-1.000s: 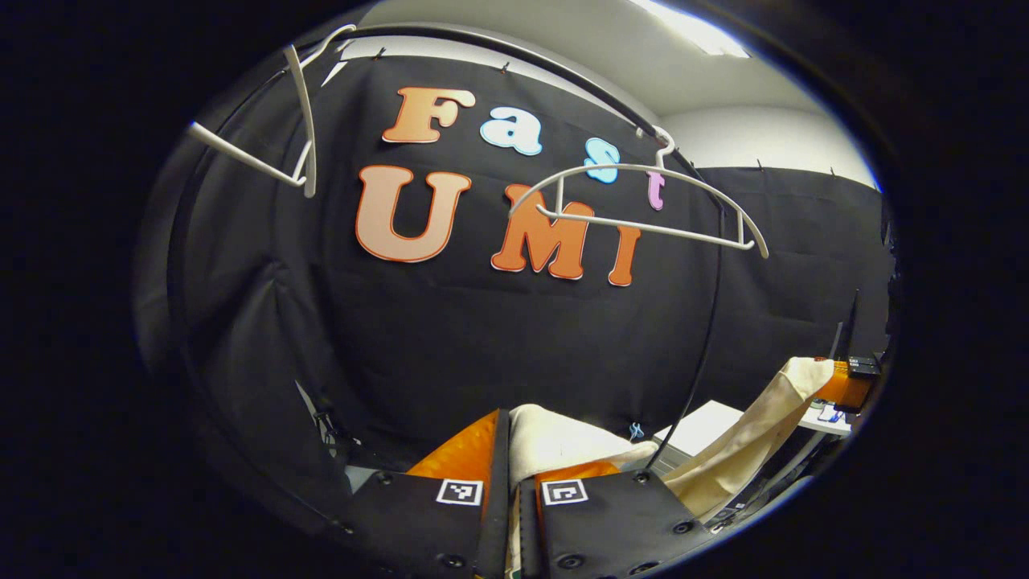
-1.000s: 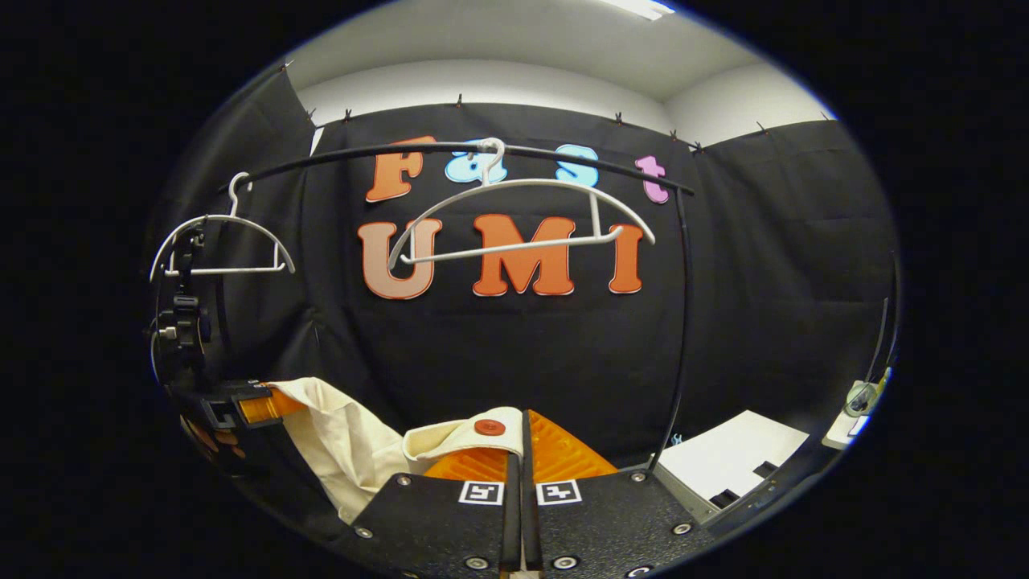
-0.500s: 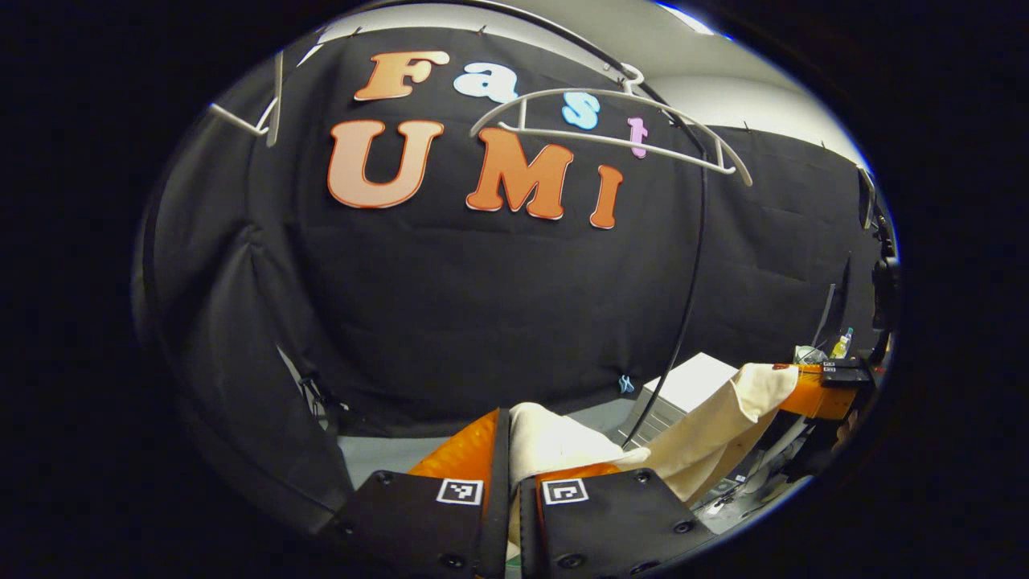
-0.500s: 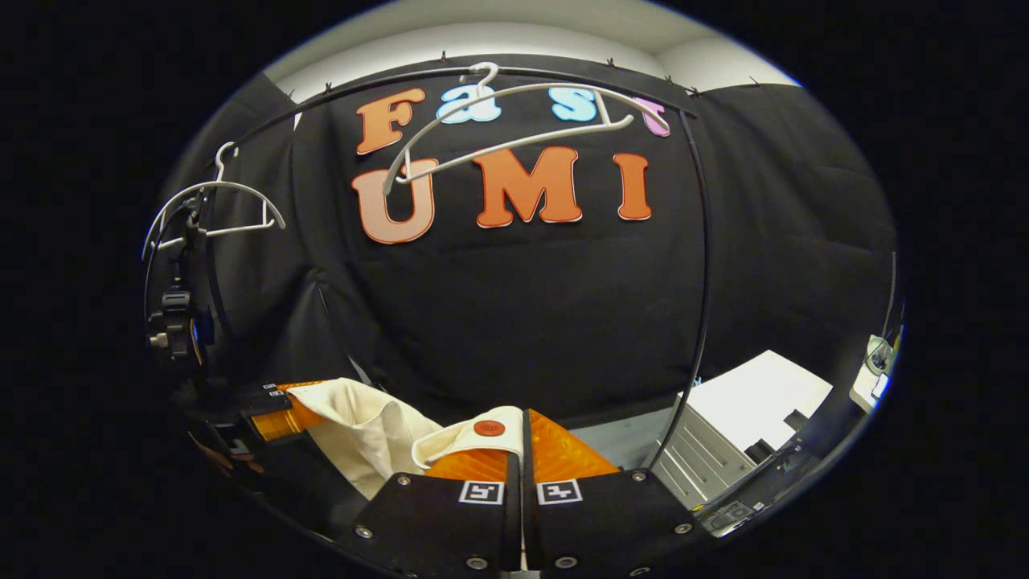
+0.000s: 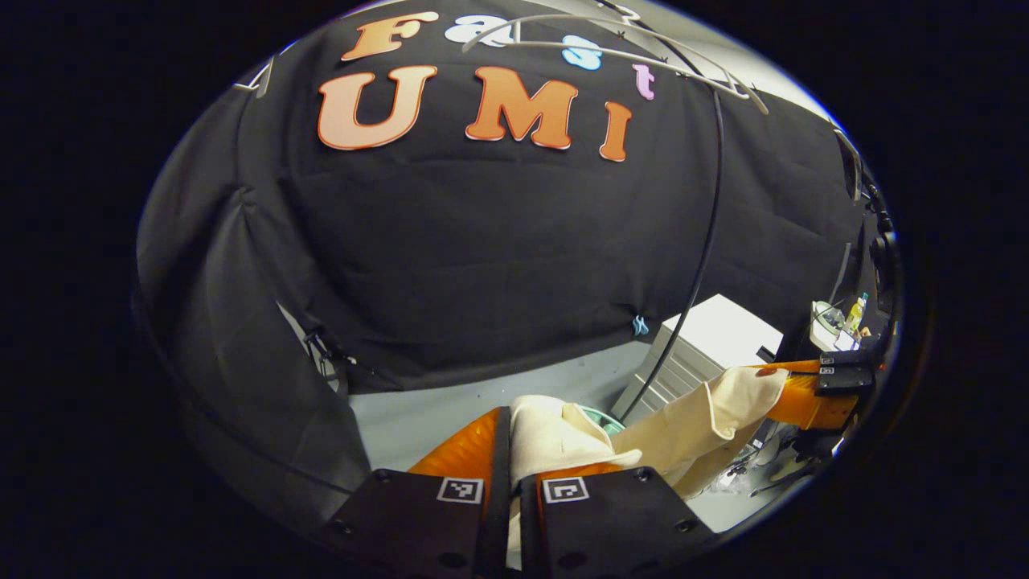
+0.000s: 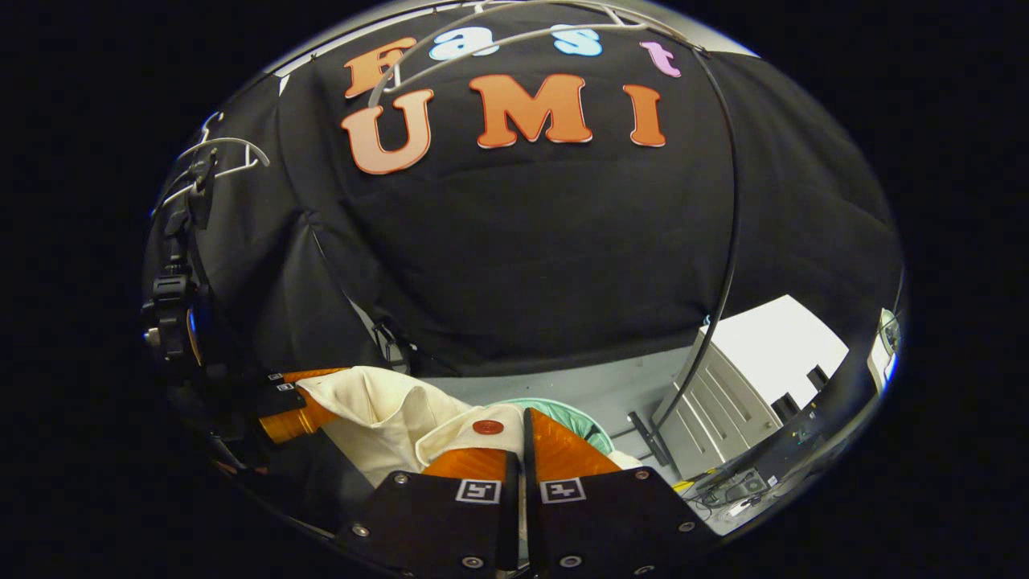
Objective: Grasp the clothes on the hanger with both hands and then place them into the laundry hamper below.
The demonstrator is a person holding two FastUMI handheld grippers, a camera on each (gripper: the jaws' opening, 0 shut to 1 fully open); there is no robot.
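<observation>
Both ends of the cream cotton garment (image 6: 378,414) are off the white plastic hanger (image 5: 611,52), up at twelve o'clock on the black rail. In the left gripper view the left hand-held gripper (image 5: 513,450) has its fingers pressed together on a bunched fold of the cloth, dead centre at six o'clock. In the right gripper view the right hand-held gripper (image 6: 522,438) is likewise pinching the fabric, close to a small red round button (image 6: 487,427).

A grip at each end keeps the garment spread as a sling, so my read is it can be lowered without dragging. Its long axis runs gripper to gripper: in the left view it stretches from six o'clock out towards four, sagging in the middle.

Peeking beneath the cloth is the pale green laundry hamper (image 6: 575,418), at six o'clock on the grey floor (image 5: 450,402). A white drawer cabinet (image 6: 748,378) stands at four. Placement looks not yet done.
</observation>
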